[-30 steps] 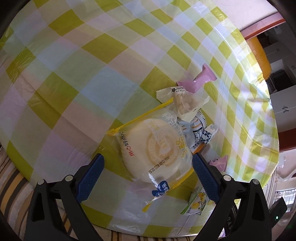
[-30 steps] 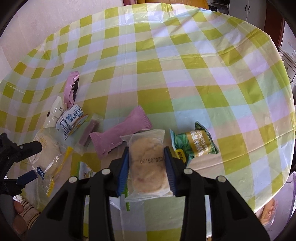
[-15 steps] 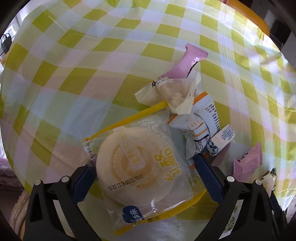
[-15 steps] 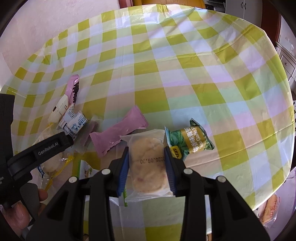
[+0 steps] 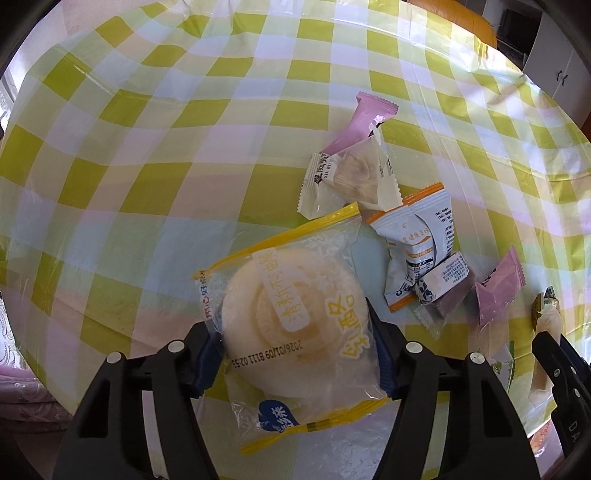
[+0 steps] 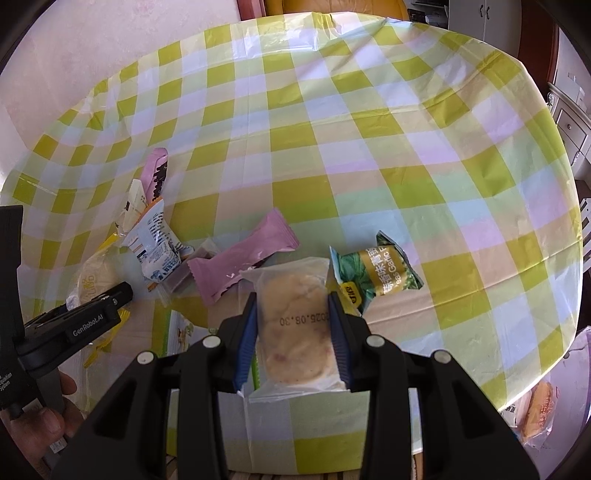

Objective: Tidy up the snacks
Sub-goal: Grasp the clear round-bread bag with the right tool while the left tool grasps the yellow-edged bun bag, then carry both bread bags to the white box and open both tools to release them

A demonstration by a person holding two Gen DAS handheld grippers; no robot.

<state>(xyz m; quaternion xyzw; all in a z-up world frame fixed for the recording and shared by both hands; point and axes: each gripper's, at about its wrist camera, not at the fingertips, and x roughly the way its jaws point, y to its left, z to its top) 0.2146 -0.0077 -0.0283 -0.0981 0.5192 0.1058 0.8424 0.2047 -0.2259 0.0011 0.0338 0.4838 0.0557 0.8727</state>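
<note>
My left gripper [image 5: 295,350] is shut on a round pale cake in a clear yellow-edged wrapper [image 5: 291,317]; its blue pads press both sides. It also shows in the right wrist view [image 6: 99,291] at the left. My right gripper [image 6: 291,325] is shut on a clear-wrapped brown biscuit [image 6: 295,332]. Loose snacks lie on the checked tablecloth [image 6: 332,129]: a pink bar [image 6: 243,266], a green garlic-pea packet [image 6: 376,273], a white-orange packet [image 5: 417,251], a clear-wrapped pastry [image 5: 351,177], and a second pink packet [image 5: 365,125].
The table's front edge runs just below both grippers. A small purple-filled packet [image 5: 443,288] and a pink packet [image 5: 498,291] lie right of the left gripper. An orange-wrapped snack [image 6: 535,413] lies beyond the table's right edge. An orange chair [image 5: 450,18] stands behind.
My left gripper has closed its jaws onto the round cake packet, which was between open fingers before. My right gripper keeps hold of the biscuit and has barely moved.
</note>
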